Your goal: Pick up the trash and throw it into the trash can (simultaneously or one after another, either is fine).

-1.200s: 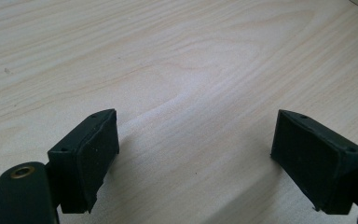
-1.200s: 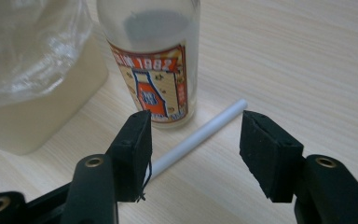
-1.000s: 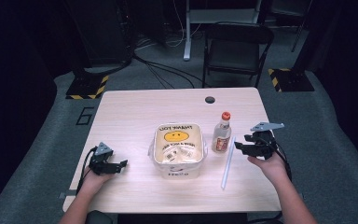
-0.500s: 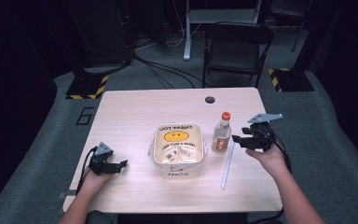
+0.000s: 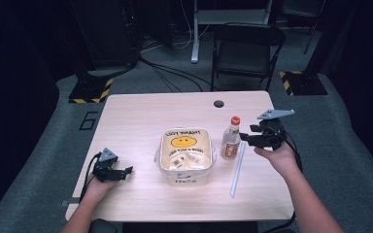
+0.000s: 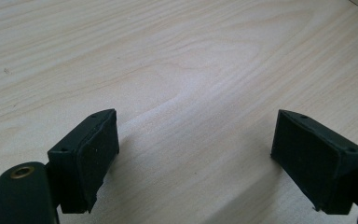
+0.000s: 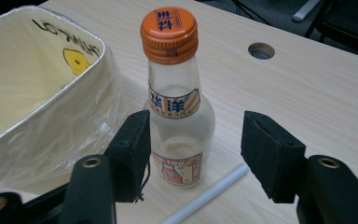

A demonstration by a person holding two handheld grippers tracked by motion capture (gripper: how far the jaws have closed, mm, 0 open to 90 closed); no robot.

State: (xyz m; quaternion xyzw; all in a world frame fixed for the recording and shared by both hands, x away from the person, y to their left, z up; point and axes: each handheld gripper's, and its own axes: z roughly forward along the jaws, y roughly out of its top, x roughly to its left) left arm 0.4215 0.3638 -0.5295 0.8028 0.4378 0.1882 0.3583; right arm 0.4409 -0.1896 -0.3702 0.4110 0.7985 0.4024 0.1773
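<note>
Nearest edge, left: left gripper (image 5: 126, 171) rests low over bare light wood-grain table (image 5: 136, 121), jaws spread wide with nothing between them; the left gripper view has only tabletop between its pads (image 6: 93, 154).

Front centre: rectangular bin lined with a thin plastic bag printed with a yellow smiley face (image 5: 185, 154), standing just left of the bottle; the liner looks soft and crinkly.

Beside the bin, right: long pale plastic tube or straw (image 5: 237, 169) lying flat, running from near the bottle's foot toward the person.

Task's thing, by my reading: small clear glass bottle with an orange metal screw cap and orange paper labels (image 7: 175, 100), upright, between the bin and the right gripper (image 5: 245, 137); it seems nearly empty.

Right claw: jaws wide apart, one at either side of the bottle's lower body in the right gripper view, not touching the glass as far as I can tell.

Handling: probably light and stiff, but smooth glass is slippery and breakable, and a tall narrow shape tips easily.

Where to hold: the wide lower body, about the bottom label, should give the pads the most flat surface; the neck looks too slim for a steady hold.

Risk: closing off-centre could knock it toward the bin.

Far side: round cable hole (image 5: 218, 103) in the table; black folding chair (image 5: 245, 48) beyond.
</note>
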